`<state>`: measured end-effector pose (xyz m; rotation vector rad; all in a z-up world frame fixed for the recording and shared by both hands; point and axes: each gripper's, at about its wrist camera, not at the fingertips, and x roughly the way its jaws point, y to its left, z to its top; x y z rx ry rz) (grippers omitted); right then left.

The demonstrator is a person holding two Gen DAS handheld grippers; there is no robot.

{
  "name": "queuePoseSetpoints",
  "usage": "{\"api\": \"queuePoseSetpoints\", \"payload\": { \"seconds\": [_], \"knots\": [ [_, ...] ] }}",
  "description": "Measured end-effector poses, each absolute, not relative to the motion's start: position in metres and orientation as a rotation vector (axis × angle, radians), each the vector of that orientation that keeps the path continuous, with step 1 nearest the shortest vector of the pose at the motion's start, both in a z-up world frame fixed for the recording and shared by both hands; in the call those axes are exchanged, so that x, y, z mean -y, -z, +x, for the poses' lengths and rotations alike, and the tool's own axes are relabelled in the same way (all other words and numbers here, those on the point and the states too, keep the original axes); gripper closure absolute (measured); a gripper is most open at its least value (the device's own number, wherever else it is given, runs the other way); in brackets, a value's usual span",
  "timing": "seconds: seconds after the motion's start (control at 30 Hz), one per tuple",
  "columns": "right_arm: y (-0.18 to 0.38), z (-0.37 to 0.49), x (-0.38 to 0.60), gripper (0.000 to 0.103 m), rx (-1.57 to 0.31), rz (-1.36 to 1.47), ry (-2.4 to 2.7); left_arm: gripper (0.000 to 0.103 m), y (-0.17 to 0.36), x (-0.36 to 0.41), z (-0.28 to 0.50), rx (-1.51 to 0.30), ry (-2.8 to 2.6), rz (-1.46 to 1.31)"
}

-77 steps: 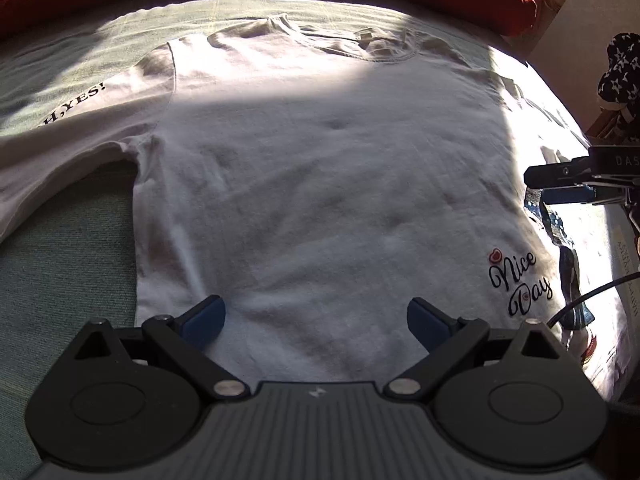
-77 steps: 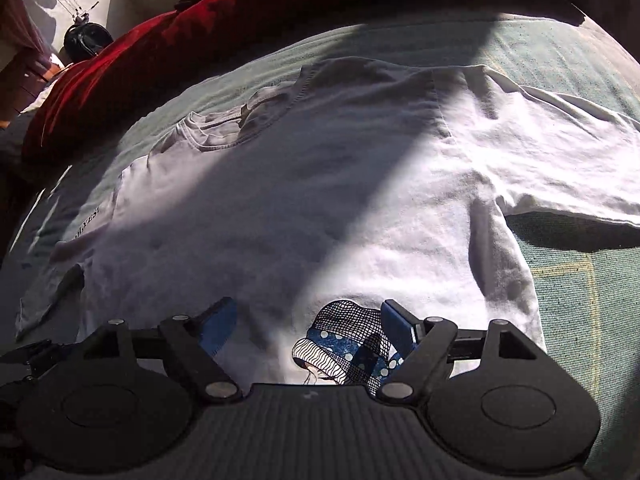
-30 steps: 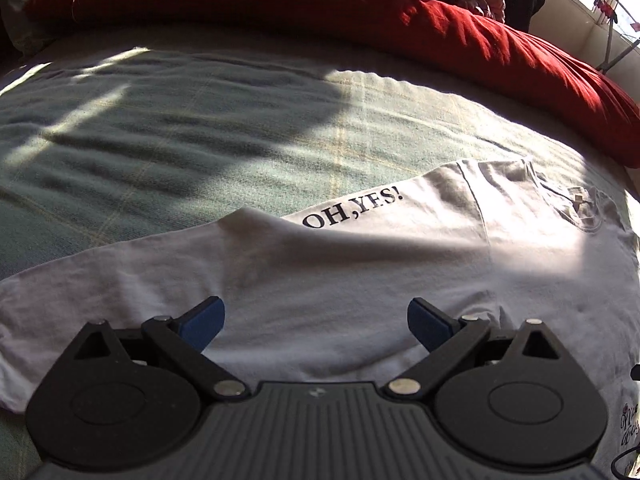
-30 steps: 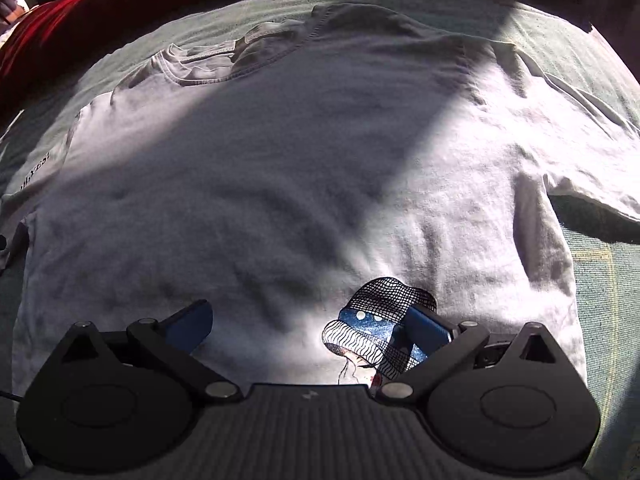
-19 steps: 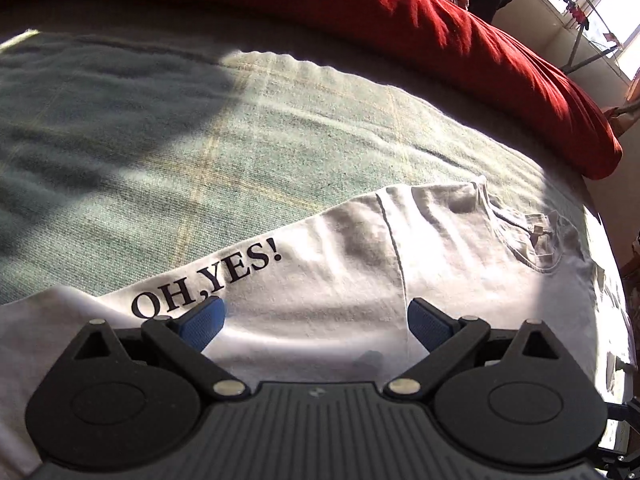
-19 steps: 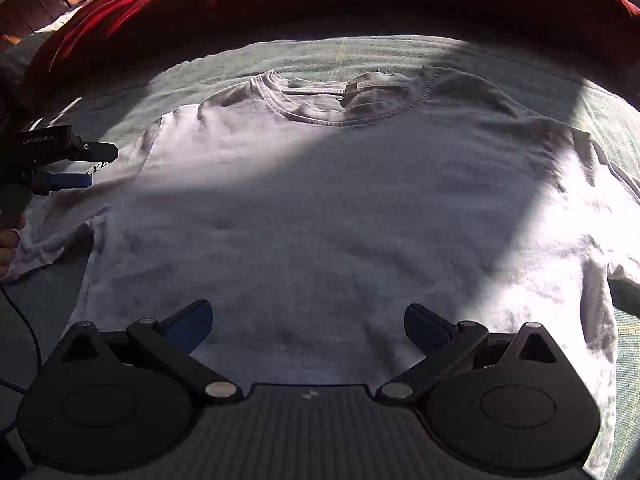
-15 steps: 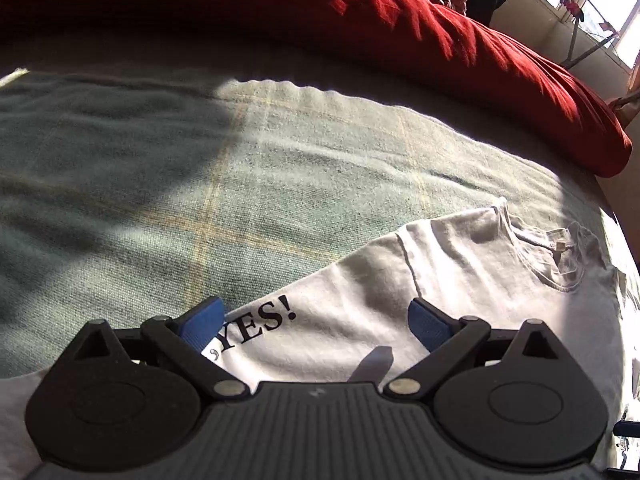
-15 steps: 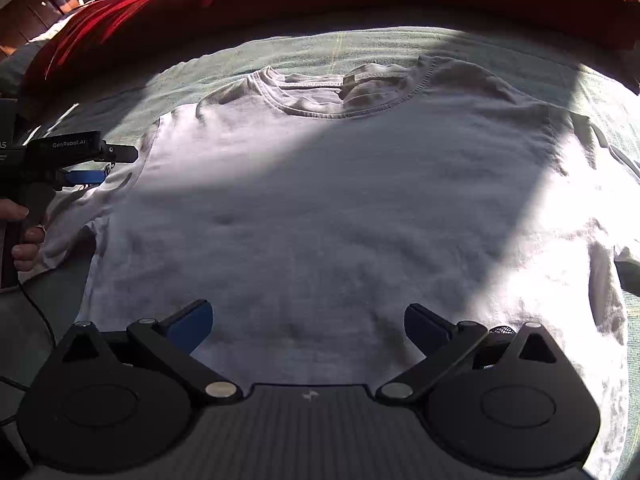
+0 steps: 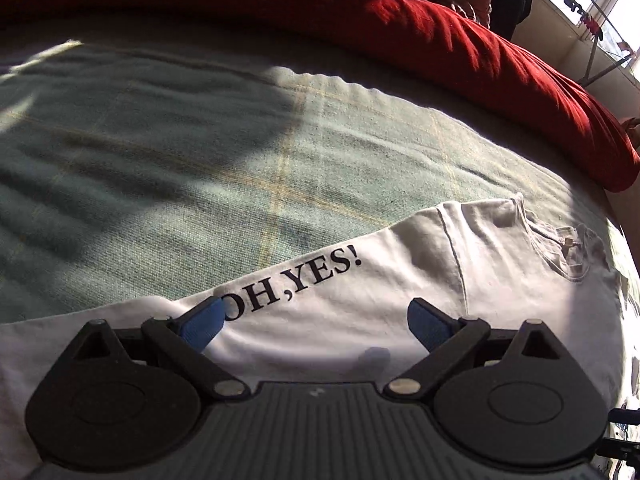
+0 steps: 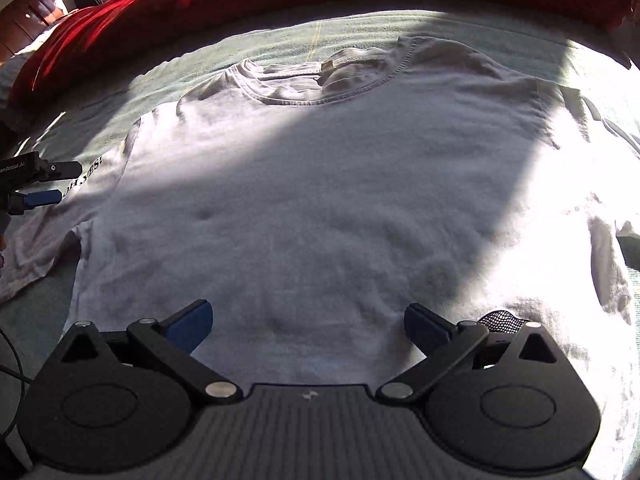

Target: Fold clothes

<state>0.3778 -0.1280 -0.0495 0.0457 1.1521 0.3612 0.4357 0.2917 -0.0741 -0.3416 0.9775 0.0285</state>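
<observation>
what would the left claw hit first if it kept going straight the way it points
Probably the sleeve of the white shirt, near the OH,YES! print. The left claw is open right above it; the exact gap is unclear.

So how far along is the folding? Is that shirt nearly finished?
Barely begun. Done: the white T-shirt lies spread flat on the green blanket, collar toward the red duvet. In hand: the left claw is open over the sleeve printed OH,YES!, gripping nothing; the right claw is open above the hem. Left: both sleeves remain spread out and no body fold shows.
</observation>
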Motion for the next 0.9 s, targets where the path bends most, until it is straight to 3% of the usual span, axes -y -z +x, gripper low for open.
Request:
{"api": "queuePoseSetpoints", "payload": {
  "seconds": [0.23, 0.4, 0.57, 0.77, 0.9],
  "knots": [
    [0.048, 0.381, 0.121, 0.0, -1.146, 0.012, -0.379, 0.005, 0.034, -0.296, 0.41, -0.899, -0.018, -0.337],
    [0.051, 0.388, 0.107, 0.0, -1.146, -0.01, -0.369, 0.004, 0.068, -0.294, 0.388, -1.046, -0.086, -0.274],
    [0.053, 0.385, 0.097, 0.0, -1.15, -0.046, -0.367, 0.004, 0.058, -0.328, 0.336, -0.989, -0.252, -0.388],
    [0.055, 0.381, 0.085, 0.0, -1.157, -0.09, -0.364, 0.004, 0.057, -0.338, 0.321, -1.005, -0.305, -0.133],
    [0.062, 0.376, 0.071, 0.0, -1.154, -0.187, -0.335, 0.004, 0.074, -0.366, 0.295, -1.016, -0.345, -0.226]
  ]
}}
